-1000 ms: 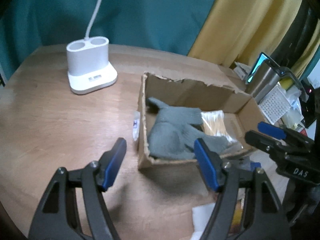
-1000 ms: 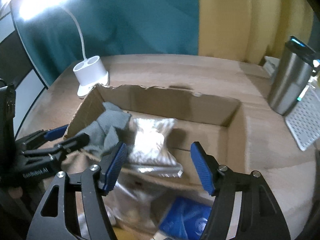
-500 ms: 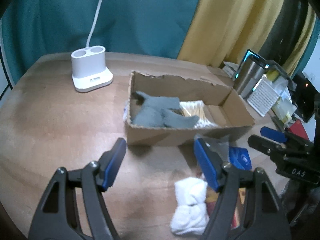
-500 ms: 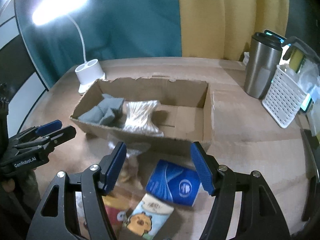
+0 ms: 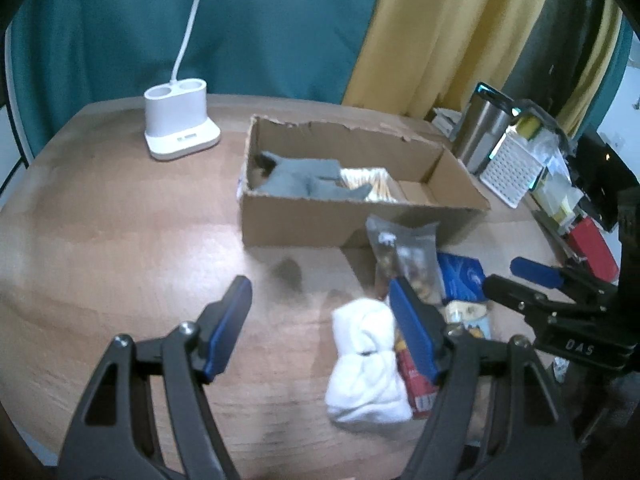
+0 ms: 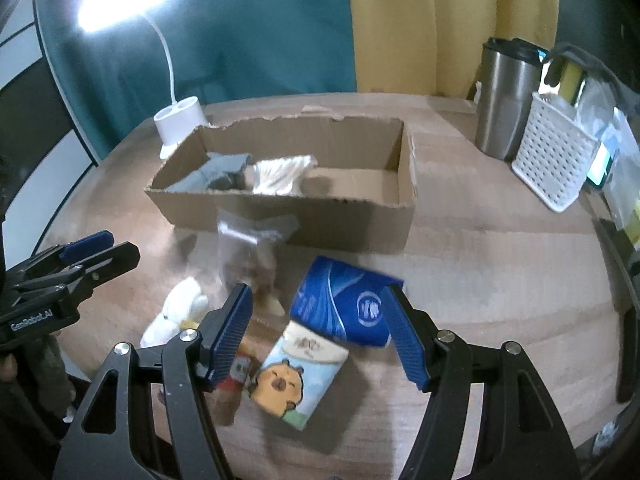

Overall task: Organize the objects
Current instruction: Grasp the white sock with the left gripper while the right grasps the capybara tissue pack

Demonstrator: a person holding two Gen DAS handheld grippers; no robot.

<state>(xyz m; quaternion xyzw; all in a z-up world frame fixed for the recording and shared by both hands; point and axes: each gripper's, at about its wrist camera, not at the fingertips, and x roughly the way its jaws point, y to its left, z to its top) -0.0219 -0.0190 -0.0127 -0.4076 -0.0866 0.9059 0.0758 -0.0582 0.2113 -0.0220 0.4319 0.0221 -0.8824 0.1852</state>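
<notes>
A torn cardboard box [image 5: 360, 222] [image 6: 352, 220] stands mid-table and holds a grey glove [image 5: 308, 182] [image 6: 224, 172] and a pale packet [image 6: 284, 174]. In front of it lie a clear snack bag [image 6: 252, 252] [image 5: 404, 252], a blue pack [image 6: 344, 304] [image 5: 460, 276], a cartoon tissue pack [image 6: 296, 376], a red packet [image 5: 416, 380] and a white cloth bundle [image 5: 368, 360] [image 6: 176, 312]. My left gripper [image 5: 320, 324] hovers open above the table, left of the bundle. My right gripper [image 6: 316, 332] hovers open over the blue and cartoon packs, holding nothing.
A white lamp base [image 5: 180, 124] [image 6: 178, 122] stands at the back left. A steel tumbler [image 6: 504, 100] [image 5: 484, 132] and a white perforated basket [image 6: 552, 160] [image 5: 516, 168] stand at the right, with clutter beyond. Teal and yellow curtains hang behind the wooden table [image 5: 100, 240].
Both grippers have drawn back from the box toward the near edge. The loose items in front of the box have come into view. Jaw gaps look unchanged.
</notes>
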